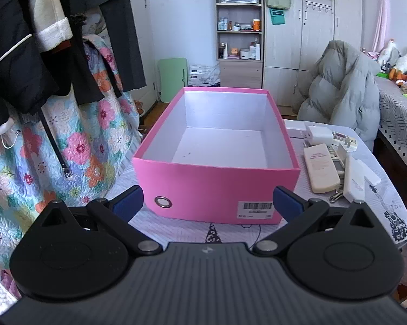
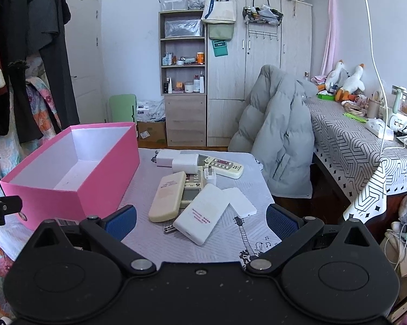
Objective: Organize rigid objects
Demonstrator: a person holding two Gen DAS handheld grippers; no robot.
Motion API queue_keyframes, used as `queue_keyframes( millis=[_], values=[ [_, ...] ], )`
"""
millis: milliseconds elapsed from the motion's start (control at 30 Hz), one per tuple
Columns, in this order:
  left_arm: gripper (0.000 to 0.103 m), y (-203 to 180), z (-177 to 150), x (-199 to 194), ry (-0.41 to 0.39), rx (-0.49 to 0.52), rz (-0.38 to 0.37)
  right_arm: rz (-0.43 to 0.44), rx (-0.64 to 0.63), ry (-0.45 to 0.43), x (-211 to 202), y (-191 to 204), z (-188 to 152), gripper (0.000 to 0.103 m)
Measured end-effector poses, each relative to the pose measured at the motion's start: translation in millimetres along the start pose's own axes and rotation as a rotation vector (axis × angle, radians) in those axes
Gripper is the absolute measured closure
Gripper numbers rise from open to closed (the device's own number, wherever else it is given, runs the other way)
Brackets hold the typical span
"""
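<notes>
On table, one empty pink box (image 2: pixel 68 168), three remotes, two power banks, both jaws wide, holding nothing.

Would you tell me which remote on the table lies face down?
The beige remote nearest the pink box shows its plain back; the other remote shows buttons and a display.

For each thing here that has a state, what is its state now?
Pink box: open, no lid, empty.
Beige remote: lying flat on the pile, outside the box.
Large power bank: flat on the table, outside the box.
Left gripper: open, holding nothing.
Right gripper: open, holding nothing.
</notes>
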State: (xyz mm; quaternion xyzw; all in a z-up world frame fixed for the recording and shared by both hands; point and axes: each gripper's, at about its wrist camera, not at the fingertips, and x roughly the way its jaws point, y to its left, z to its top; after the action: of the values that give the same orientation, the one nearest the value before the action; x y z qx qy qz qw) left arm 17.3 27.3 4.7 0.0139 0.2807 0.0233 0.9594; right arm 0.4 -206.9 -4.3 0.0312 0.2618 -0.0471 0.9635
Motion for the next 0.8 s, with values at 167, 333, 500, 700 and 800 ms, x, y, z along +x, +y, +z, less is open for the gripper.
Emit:
queue_keyframes(
  millis=[167, 333, 500, 700, 800],
  values=[
    [0.000, 0.9, -2.2, 2.1, 0.007, 0.006, 0.005, -0.002, 0.003, -0.003, -1.0, -1.3, 0.3, 0.000],
    [0.000, -3.2, -3.3, 3.9, 0.013, 0.017, -0.001, -0.003, 0.004, -0.004, -0.8, -2.1, 0.5, 0.000],
    [0.000, -8.1, -4.6, 3.7, 0.011, 0.033, -0.018, -0.001, 0.002, 0.001, 1.4, -2.9, -0.6, 0.000],
    [0.000, -7.9, -5.1, 4.0, 0.014, 0.035, -0.026, 0.003, 0.000, 0.004, 3.2, -2.8, -0.9, 0.000],
    [0.000, -5.8, -4.8, 5.5, 0.017, 0.021, -0.038, 0.004, -0.001, 0.009, 4.3, -2.7, -1.3, 0.000]
  ],
)
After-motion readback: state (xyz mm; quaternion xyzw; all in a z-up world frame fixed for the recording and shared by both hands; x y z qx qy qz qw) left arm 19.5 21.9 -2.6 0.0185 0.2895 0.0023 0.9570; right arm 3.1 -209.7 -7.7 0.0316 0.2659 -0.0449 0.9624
